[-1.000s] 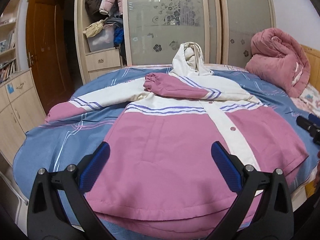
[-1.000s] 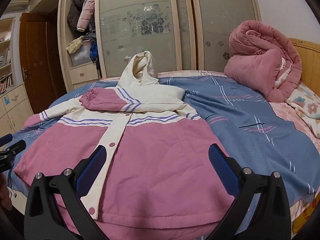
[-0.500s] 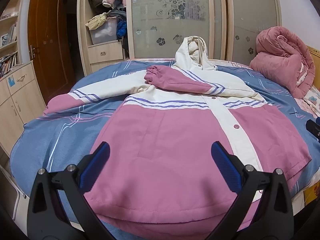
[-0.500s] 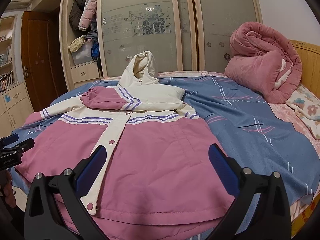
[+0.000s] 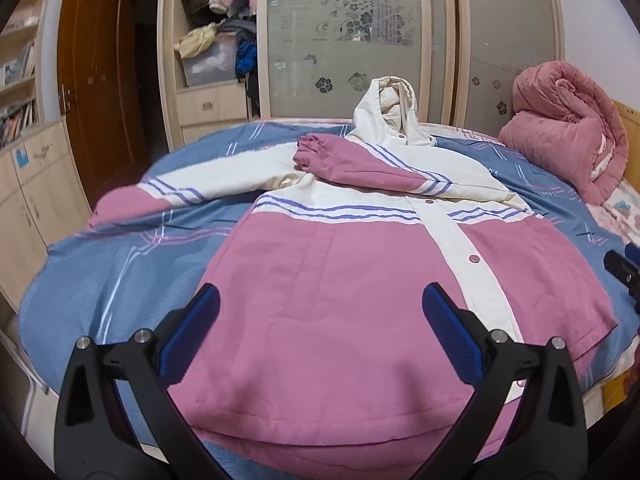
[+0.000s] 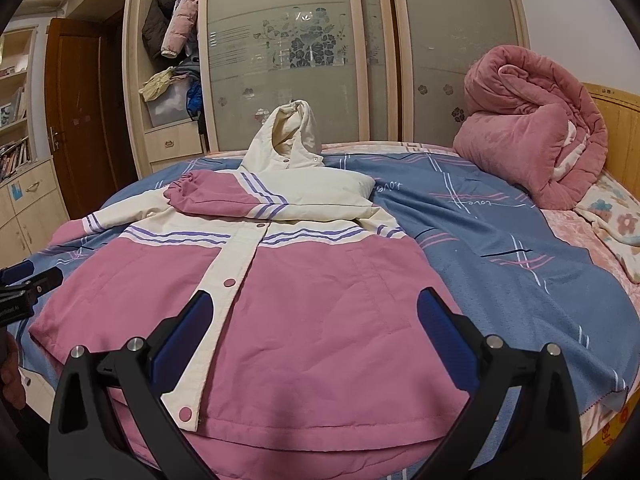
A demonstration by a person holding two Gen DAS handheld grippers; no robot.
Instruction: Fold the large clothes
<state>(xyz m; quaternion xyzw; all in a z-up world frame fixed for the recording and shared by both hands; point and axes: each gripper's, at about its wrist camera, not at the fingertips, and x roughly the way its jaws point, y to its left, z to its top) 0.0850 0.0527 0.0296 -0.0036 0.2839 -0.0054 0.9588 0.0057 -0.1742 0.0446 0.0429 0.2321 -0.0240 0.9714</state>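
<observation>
A pink and cream hooded jacket (image 5: 340, 280) (image 6: 312, 312) lies front up on the bed, hem toward me, hood at the far end. One sleeve (image 5: 360, 164) (image 6: 224, 200) is folded across its chest; the other sleeve (image 5: 172, 196) stretches out to the left. My left gripper (image 5: 320, 316) hovers open over the hem's left half, holding nothing. Over the hem's right half my right gripper (image 6: 314, 316) also stands open and empty. Each gripper's tip shows at the edge of the other's view: the right gripper (image 5: 624, 268) and the left gripper (image 6: 24, 280).
The bed has a blue plaid sheet (image 6: 500, 248) (image 5: 120, 272). A rolled pink quilt (image 6: 536, 136) (image 5: 568, 140) sits at the headboard end. Sliding-door wardrobe (image 5: 352, 40), open shelves of clothes, a wooden door (image 5: 100, 92) and low cabinets (image 5: 24, 200) lie beyond. A hand (image 6: 10, 372) shows at the left edge.
Both grippers have dropped lower and edged in toward the jacket's hem; the jacket itself has not moved, and both stay open.
</observation>
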